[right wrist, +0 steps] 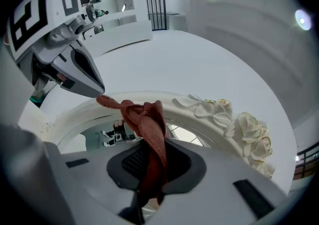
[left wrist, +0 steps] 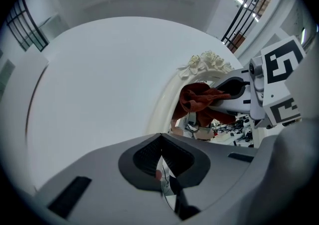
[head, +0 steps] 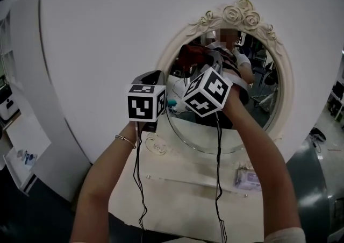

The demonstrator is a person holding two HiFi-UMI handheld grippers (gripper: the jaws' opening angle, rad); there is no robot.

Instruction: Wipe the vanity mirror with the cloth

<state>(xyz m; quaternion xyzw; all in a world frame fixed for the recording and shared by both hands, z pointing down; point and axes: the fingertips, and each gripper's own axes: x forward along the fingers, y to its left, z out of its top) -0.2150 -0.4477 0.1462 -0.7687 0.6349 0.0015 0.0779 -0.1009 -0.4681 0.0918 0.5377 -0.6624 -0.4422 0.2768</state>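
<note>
Two grey plastic tools, the left claw [left wrist: 162, 165] and the right claw [right wrist: 148, 169], each have dark ribbed pads [left wrist: 144, 157] and a white cube [head: 146, 102] printed with black square markers. Black cables [head: 141, 183] hang from both. The person wears a thin gold bracelet [head: 125, 140] on the left wrist and a pale sleeve [head: 287, 235] on the right arm.

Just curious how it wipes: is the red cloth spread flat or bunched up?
Bunched up: the cloth hangs in crumpled folds, pinched between the jaws of the right tool.
</note>
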